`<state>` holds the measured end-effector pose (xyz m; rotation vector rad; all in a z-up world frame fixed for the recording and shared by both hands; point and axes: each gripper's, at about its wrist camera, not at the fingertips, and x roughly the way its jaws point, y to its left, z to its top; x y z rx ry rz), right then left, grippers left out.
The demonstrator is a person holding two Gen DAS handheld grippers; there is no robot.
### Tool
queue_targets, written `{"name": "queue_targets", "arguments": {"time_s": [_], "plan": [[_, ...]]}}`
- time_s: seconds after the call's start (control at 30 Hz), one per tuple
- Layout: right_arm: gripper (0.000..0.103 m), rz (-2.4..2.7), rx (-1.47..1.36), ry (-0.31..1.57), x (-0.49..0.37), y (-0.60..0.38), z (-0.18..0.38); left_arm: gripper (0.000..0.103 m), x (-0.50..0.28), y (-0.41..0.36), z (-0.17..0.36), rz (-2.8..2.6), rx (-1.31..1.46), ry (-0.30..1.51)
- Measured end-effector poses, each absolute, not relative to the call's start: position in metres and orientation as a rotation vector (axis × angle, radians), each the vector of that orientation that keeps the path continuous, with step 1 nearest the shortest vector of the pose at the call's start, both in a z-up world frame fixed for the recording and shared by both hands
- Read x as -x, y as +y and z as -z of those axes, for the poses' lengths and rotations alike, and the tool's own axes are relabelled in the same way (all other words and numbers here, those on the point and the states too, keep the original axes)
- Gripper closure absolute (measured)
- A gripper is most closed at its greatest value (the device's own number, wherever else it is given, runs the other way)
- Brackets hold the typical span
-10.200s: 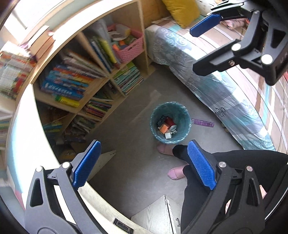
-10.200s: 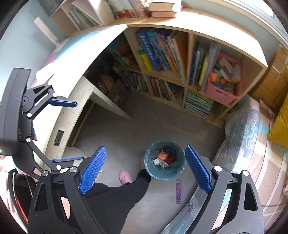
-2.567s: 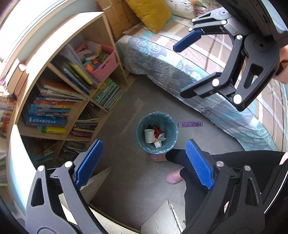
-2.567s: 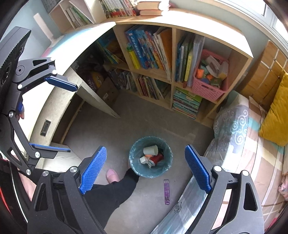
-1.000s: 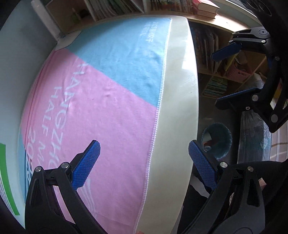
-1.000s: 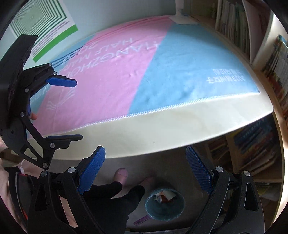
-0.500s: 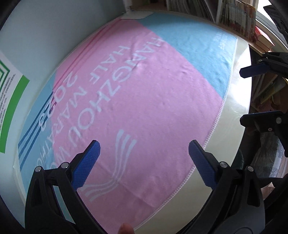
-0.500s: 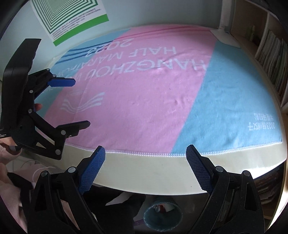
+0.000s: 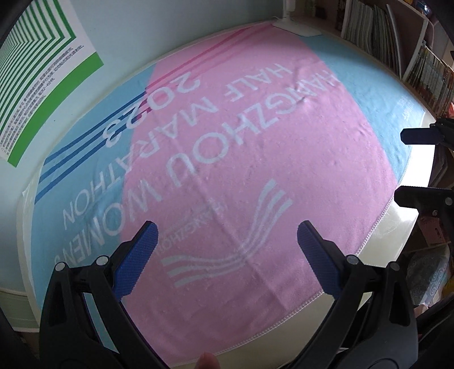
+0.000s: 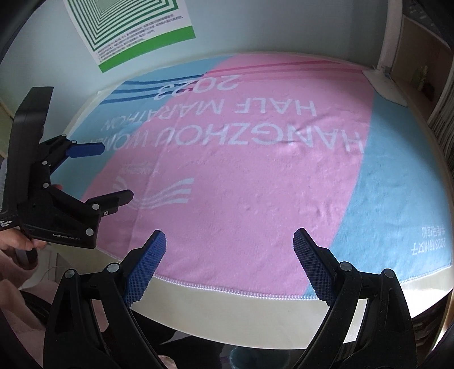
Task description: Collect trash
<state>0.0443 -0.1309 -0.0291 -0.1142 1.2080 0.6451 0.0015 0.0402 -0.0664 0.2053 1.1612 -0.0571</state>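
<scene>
Both grippers hang over the tabletop [image 10: 227, 309], nothing in either. Left gripper [image 9: 227, 255]: jaws wide apart, blue pads [image 9: 136, 258] bare, over the near-left part of the towel [image 9: 255, 170]. Right gripper [image 10: 229, 264]: also spread wide, empty, at the near edge where the towel's stitched hem meets the cream surface.

Towel is pink in the middle w/ light-blue ends, white lettering "HANGZHOU WOMEN'S HALF MARATHON 2023", reads upside down from here. Lies flat, covers most of the top; a few small wrinkles.

Trash bin [image 10: 241, 356]: only a sliver of teal rim shows, on the floor under the tabletop's near edge, right wrist view. Can't see what's in it.

Green-and-white striped poster [image 10: 127, 25] on the wall behind. Bookshelves [image 9: 397, 42] w/ books to the right side. White lamp base [image 10: 383, 85] sits at the far right corner, on the towel's edge.
</scene>
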Motion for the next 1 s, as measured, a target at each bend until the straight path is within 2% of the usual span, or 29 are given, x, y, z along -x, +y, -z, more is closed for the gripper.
{"name": "queue_targets", "arguments": {"time_s": [1.0], "plan": [[0.012, -0.647, 0.110, 1.209, -0.064, -0.109, 0.029, 0.007, -0.015, 0.068, 0.063, 0.039, -0.163, 1.144]]}}
